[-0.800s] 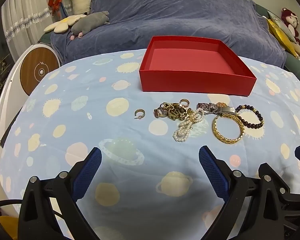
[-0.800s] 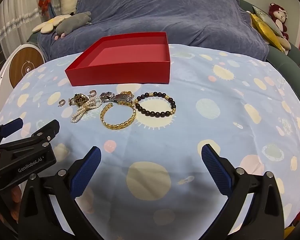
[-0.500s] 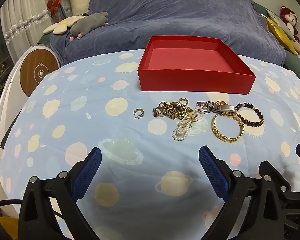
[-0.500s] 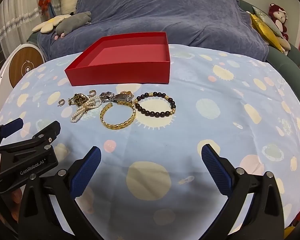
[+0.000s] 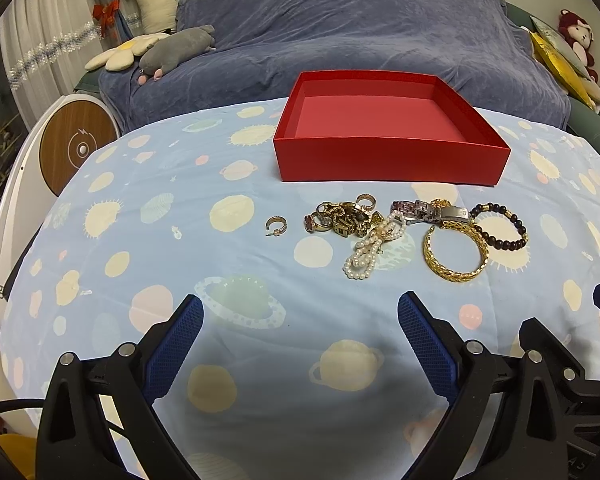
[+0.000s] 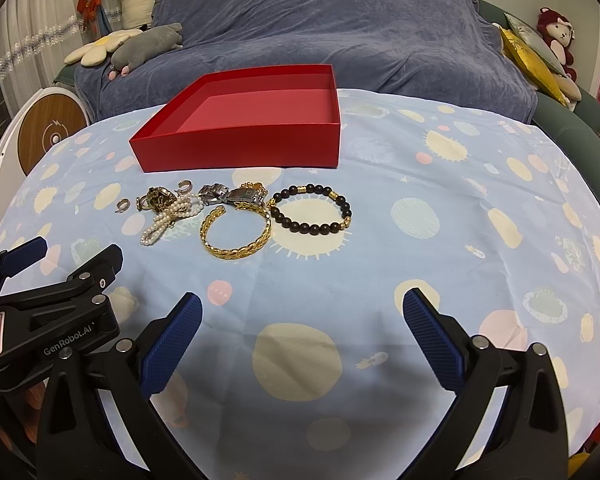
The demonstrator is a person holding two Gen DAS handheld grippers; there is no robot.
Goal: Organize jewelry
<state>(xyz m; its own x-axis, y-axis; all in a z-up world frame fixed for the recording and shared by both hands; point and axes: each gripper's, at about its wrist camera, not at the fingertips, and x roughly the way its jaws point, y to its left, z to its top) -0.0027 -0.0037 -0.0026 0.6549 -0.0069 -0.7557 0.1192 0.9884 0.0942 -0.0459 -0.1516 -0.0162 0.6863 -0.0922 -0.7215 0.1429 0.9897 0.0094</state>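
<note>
A: Jewelry status? Start nearest.

B: Left tongs (image 5: 300, 316) and right tongs (image 6: 302, 314) are hovering spread wide, gripping nothing, over the planet-print worktop (image 6: 440, 264). Beyond them, the gold bangle (image 6: 236, 232), pearl strand (image 5: 370, 250) and dark bead bracelet (image 6: 312, 210) are lying in a row.

A: And farther on?

B: The red box (image 5: 388, 156) is sitting just behind that row, holding nothing.
</note>
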